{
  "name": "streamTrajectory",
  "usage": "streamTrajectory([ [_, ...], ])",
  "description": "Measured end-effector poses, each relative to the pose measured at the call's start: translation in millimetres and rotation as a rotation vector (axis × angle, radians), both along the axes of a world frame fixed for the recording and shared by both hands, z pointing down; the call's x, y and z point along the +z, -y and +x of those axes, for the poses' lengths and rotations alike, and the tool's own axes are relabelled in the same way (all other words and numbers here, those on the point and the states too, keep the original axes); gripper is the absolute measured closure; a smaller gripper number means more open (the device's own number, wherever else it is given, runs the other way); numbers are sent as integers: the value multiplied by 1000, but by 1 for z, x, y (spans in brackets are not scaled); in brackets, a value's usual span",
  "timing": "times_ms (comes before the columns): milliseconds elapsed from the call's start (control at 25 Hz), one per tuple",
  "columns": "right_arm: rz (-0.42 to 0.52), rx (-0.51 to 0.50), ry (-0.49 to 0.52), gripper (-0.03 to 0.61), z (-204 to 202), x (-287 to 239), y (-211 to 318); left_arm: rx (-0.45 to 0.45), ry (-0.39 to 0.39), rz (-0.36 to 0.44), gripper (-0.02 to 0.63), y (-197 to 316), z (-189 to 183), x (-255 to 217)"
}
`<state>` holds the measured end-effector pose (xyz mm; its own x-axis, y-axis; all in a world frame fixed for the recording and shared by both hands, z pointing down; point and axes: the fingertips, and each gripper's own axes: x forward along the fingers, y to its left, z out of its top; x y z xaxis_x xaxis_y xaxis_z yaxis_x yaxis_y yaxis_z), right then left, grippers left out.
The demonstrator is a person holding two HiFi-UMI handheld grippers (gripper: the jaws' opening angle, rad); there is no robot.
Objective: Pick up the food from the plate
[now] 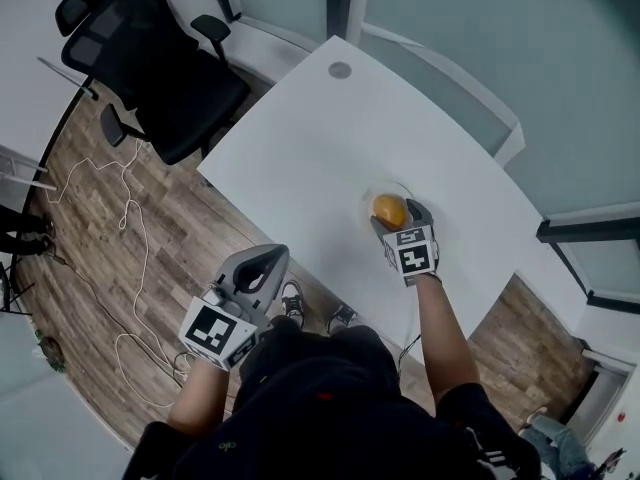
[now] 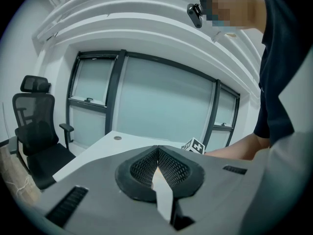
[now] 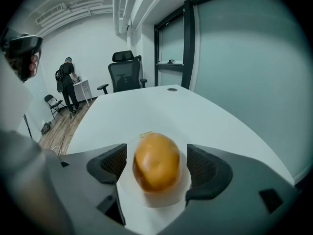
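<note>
An orange, rounded piece of food (image 1: 389,209) (image 3: 155,155) lies on a small white plate (image 1: 368,196) (image 3: 161,203) near the front edge of the white table (image 1: 320,138). My right gripper (image 1: 399,220) (image 3: 157,169) is open, tilted down over the plate. Its dark pads (image 3: 115,161) stand one on each side of the food, and small gaps show between them and it. My left gripper (image 1: 268,263) (image 2: 156,152) is shut with nothing in it. It hangs off the table's front edge, to the left of the plate.
A black office chair (image 1: 160,68) (image 3: 124,75) stands at the table's far left corner. A white cable (image 1: 130,218) trails over the wood floor. A round grommet (image 1: 340,70) sits near the table's far edge. A person (image 3: 68,82) stands far back in the room.
</note>
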<state>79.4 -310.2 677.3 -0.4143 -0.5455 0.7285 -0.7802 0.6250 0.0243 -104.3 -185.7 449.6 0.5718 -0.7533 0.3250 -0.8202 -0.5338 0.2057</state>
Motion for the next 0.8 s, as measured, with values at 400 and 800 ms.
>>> streamTrajectory([
  [400, -56, 2, -20, 213, -3, 32, 8, -53, 8, -28, 591, -3, -16, 8],
  [800, 121, 63, 100, 213, -6, -58, -1, 3, -3, 45, 591, -5, -14, -9],
])
